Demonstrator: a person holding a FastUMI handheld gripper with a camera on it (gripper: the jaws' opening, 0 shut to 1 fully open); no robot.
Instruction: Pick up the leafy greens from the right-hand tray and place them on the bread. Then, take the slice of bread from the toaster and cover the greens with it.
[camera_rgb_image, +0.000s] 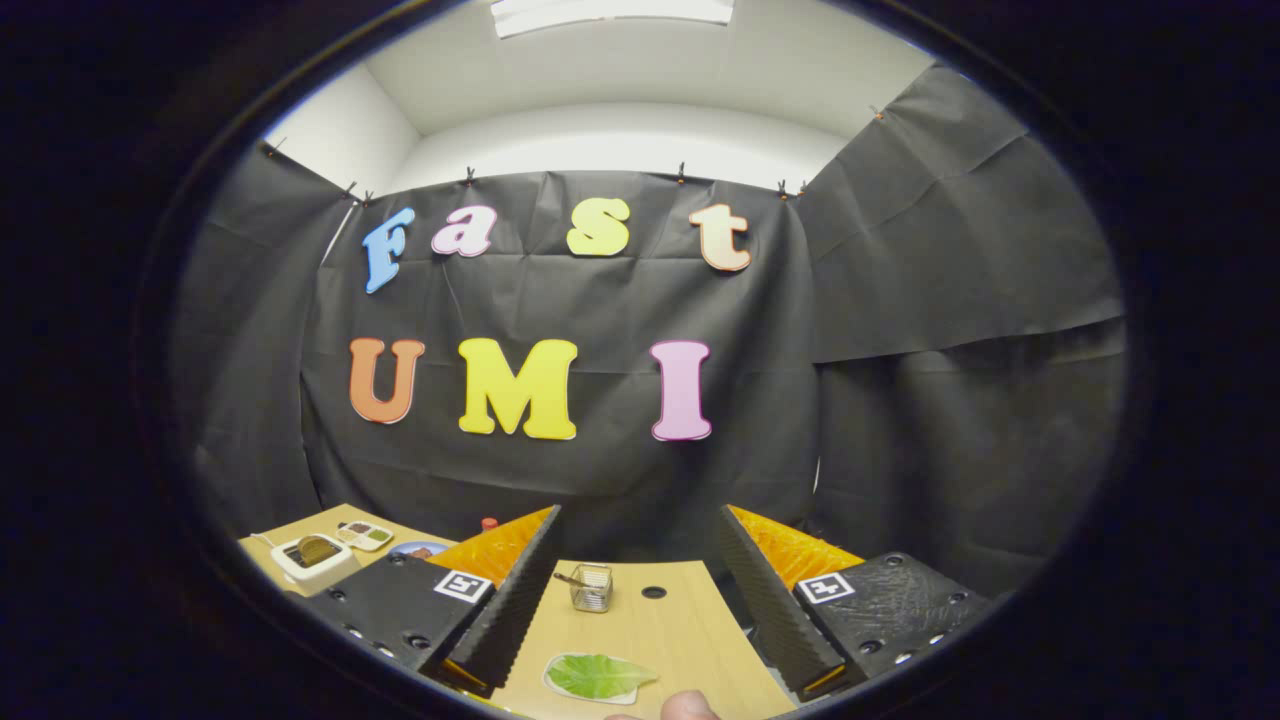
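The tabletop (660, 630) stretches out ahead of you, pale wood with a small dark hole (653, 592) near its far end. Your jaws (637, 590) stand wide apart and released, nothing between them but bare wood. Off beyond your left finger sits the white toaster (312, 560), with a slice of bread (316, 549) standing upright in its slot. Just behind the toaster lies a small tray (366, 536) with divided compartments holding dark and green contents; you cannot tell what they are at this size. A blue-rimmed plate (420, 549) peeks out next to your left finger, mostly hidden by it. The leafy greens (598, 677) lie flat on a white piece close in between your fingers, nearer the left one. Farther ahead, between your fingers, stands a small wire basket (591, 587) with a stick leaning out of it. A fingertip (688, 707) shows just beside the greens.
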